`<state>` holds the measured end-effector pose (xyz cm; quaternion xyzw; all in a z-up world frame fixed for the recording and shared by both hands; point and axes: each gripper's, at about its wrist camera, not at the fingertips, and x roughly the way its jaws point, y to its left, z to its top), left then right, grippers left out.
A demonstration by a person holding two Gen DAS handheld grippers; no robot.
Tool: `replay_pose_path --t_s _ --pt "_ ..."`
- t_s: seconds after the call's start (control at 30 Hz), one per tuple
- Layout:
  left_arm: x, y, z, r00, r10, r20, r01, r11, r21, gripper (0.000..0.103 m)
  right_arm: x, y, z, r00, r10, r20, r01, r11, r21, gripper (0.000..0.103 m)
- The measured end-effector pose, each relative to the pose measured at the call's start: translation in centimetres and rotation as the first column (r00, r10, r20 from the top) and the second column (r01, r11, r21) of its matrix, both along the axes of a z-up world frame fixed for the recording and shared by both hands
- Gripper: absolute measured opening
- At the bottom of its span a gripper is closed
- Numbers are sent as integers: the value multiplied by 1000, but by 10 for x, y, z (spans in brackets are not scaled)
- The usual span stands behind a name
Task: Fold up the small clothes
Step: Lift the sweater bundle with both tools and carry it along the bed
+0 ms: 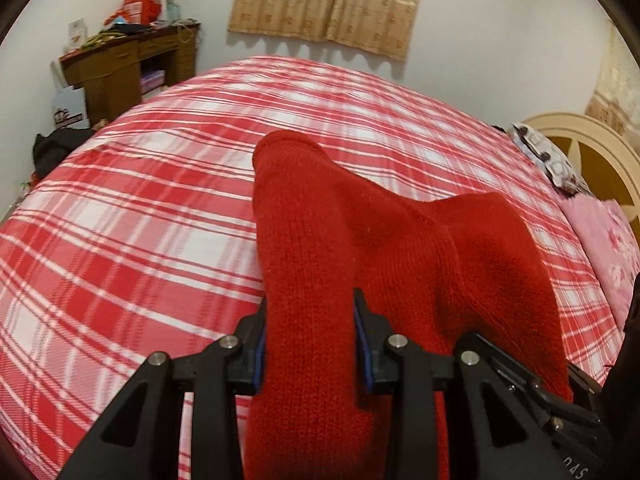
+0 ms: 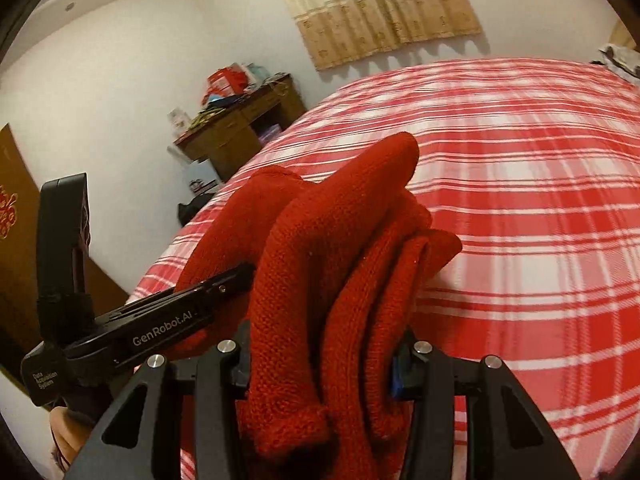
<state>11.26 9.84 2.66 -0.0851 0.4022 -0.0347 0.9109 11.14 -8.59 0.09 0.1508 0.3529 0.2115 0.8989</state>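
Red knit garment (image 1: 360,264): a ribbed woollen piece, held above the bed (image 1: 132,216) by both tools at once. In the left wrist view it is seen rising between the fingers and spreading forward into two rounded lobes, one pointing ahead, the other falling to the right. In the right wrist view it (image 2: 340,264) is seen bunched in several thick folds, with one rolled end hanging down in front of the camera.

Left gripper (image 1: 310,344): black, blue-padded; its jaws are set narrow and are closed on a band of the knit. It is also seen from the right wrist view (image 2: 208,292), reaching in from the left and marked "GenRobot.AI".

Right gripper (image 2: 320,360): black, blue pad visible on one finger; its jaws are held moderately apart by the thick bundle of folds clamped between them.

Bed cover: red-and-white plaid, spread flat beneath the garment.

Wooden desk (image 1: 128,64): placed against the far wall beside the bed, loaded with assorted items.

Curtain (image 1: 328,4): beige, patterned, hung on the wall behind the bed.

Pink floral pillow (image 1: 600,248): laid at the bed's right edge, by a cream headboard (image 1: 592,140).
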Motion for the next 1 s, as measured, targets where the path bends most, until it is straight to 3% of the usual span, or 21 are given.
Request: replay_pose_path --t_s 0.27,0.57,0.77,0.9,0.97,1.0 --pt "-10 74 13 990 138 36 -139 990 35 36 31 80 14 989 146 7 -146 988 57 46" --pt "-10 168 26 949 307 74 -314 942 115 36 70 179 14 958 287 12 -286 949 134 46" --pt "8 214 26 919 379 112 -394 900 188 36 114 229 -6 932 362 13 -355 905 235 46" --pt "25 239 15 886 441 144 -464 846 263 36 153 259 -34 902 429 -44 -384 845 373 46" --pt "35 253 4 870 471 144 -492 820 292 36 172 275 -58 902 418 -110 -351 857 377 46" --pt "39 260 -4 868 479 129 -495 822 281 36 177 280 -68 900 414 -135 -341 863 373 46"
